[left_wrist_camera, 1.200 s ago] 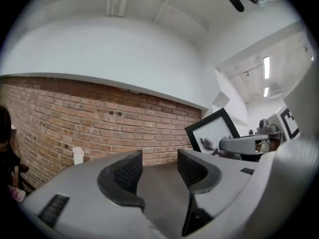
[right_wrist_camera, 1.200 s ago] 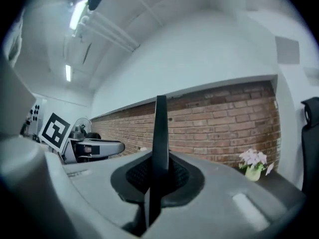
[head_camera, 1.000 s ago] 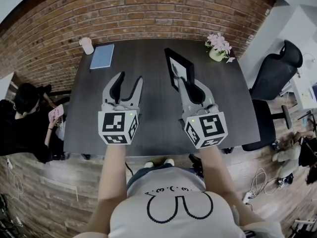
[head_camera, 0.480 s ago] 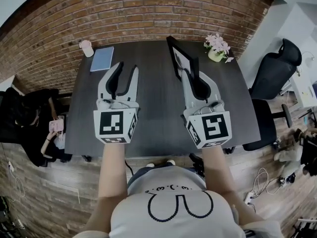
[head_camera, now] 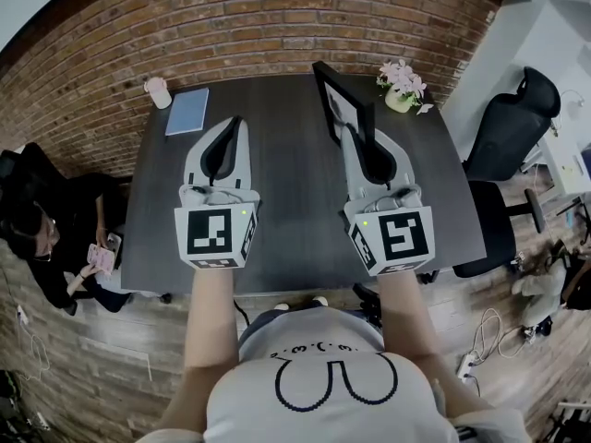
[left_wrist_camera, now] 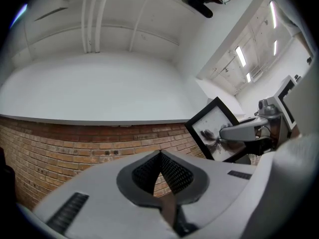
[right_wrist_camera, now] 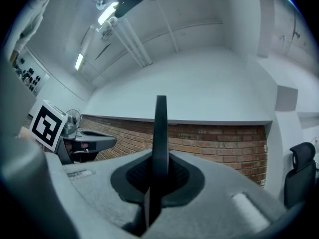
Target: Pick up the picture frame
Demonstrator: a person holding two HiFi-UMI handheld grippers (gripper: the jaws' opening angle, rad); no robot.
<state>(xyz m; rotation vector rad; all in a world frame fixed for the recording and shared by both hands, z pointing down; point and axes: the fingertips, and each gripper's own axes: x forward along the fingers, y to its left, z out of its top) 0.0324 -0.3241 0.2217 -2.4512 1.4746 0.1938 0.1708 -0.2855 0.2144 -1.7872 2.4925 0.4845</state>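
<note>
Above the dark table (head_camera: 286,220), my right gripper (head_camera: 358,137) pinches the picture frame (head_camera: 340,107) edge-on, lifted higher than a second ago; my left gripper (head_camera: 233,125) has just snapped closed, empty.

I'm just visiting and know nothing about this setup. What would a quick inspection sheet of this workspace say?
Surface: dark rectangular table.
Job's things: picture frame, clamped by its edge in the right gripper.
Clutter: blue notebook, pinkish cup, flower pot, all at the far edge.
Grippers: left gripper just closed, empty; right gripper shut on the picture frame.
Cables: loose cables on the floor.
Surroundings: brick wall, office chair, seated person.
</note>
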